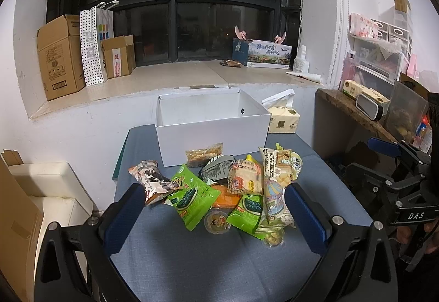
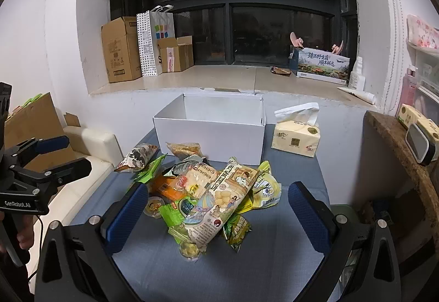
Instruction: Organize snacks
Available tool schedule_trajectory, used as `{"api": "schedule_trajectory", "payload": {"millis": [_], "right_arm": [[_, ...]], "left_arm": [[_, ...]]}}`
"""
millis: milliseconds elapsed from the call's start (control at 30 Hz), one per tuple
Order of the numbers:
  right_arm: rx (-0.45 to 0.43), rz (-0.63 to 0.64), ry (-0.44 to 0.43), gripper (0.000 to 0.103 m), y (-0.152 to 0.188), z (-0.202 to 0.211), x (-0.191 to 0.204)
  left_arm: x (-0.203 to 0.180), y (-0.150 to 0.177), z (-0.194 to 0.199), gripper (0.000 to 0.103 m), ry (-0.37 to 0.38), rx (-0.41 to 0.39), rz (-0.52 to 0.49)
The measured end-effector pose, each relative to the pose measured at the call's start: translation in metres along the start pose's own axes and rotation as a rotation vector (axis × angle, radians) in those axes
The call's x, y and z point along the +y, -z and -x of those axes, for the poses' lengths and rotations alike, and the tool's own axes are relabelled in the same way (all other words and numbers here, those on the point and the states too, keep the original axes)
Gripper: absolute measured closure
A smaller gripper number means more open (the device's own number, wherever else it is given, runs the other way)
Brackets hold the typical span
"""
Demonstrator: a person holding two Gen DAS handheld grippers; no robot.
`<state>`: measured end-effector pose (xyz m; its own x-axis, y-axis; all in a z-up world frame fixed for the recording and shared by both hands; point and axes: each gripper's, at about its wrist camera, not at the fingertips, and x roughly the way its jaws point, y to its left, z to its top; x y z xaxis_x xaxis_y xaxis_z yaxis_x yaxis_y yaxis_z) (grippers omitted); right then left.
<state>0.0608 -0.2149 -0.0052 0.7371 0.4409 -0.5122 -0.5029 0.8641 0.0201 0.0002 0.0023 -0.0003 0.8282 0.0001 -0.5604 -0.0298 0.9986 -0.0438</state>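
The left hand-held gripper fills the bottom of its own view, its blue-padded jaws spread wide with nothing between the pads, tilted downward. The right hand-held gripper stands the same way: jaws wide apart, nothing gripped, angled down. Each also shows at the other view's edge, a hand wrapped round its handle at lower left.

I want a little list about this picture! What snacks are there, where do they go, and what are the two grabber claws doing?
snacks: a mixed pile of packets lying on the blue-grey table
biggest packet: long illustrated biscuit bag, on top of the pile
box: white box behind the pile, open; nothing visible inside
beside box: tissue pack
left gripper: open, holding nothing
right gripper: open, holding nothing
sorted so far: no snack seen in the box
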Motion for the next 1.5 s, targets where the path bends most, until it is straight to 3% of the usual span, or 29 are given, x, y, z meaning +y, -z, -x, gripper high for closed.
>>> {"api": "schedule_trajectory", "payload": {"millis": [1200, 1300, 1500], "right_arm": [[0.011, -0.005, -0.009, 0.000, 0.005, -0.003, 0.000], [0.035, -0.020, -0.004, 0.000, 0.007, -0.013, -0.001], [0.164, -0.070, -0.013, 0.000, 0.015, -0.072, -0.009]], "left_arm": [[-0.001, 0.003, -0.001, 0.000, 0.006, 0.014, 0.020], [-0.001, 0.004, -0.002, 0.000, -0.003, -0.003, 0.013], [0.004, 0.009, -0.005, 0.000, -0.009, -0.030, 0.015]]}}
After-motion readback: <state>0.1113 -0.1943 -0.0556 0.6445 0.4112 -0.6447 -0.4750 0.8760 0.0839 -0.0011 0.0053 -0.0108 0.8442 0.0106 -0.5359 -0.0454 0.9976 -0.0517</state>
